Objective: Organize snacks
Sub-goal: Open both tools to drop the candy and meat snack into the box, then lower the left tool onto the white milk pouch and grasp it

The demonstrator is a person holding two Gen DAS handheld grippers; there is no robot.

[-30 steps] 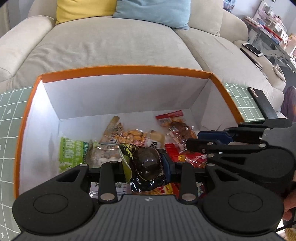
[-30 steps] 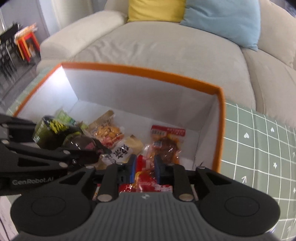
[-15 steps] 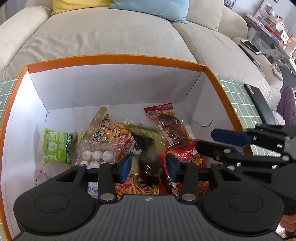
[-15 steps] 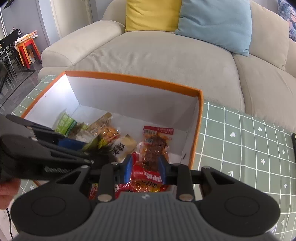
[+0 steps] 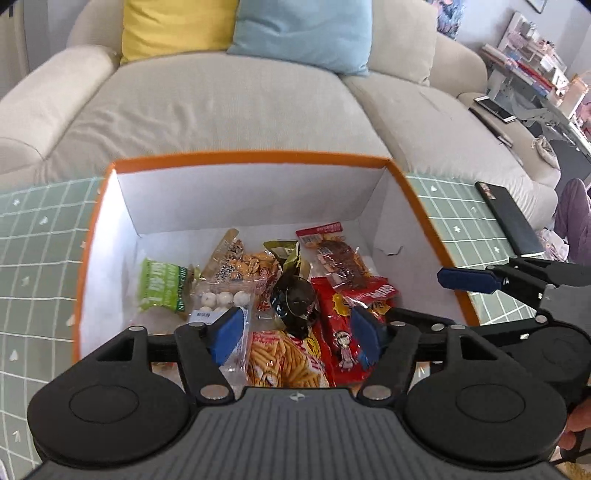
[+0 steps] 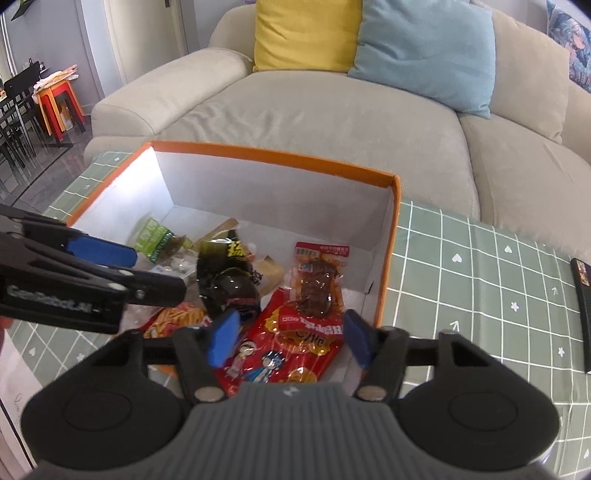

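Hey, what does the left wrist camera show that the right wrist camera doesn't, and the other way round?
Only the left wrist view shows the clear pack of white balls plainly, plus a cluttered desk behind the sofa.

Only the right wrist view shows the red and orange stools and dark dining chairs at far left.

Both show the orange-rimmed box of snacks, the dark round-bellied pouch, the red cartoon packet, the green packet, the yellow cushion and blue cushion. The left gripper and right gripper have both just been opening, with nothing pressed between their pads.
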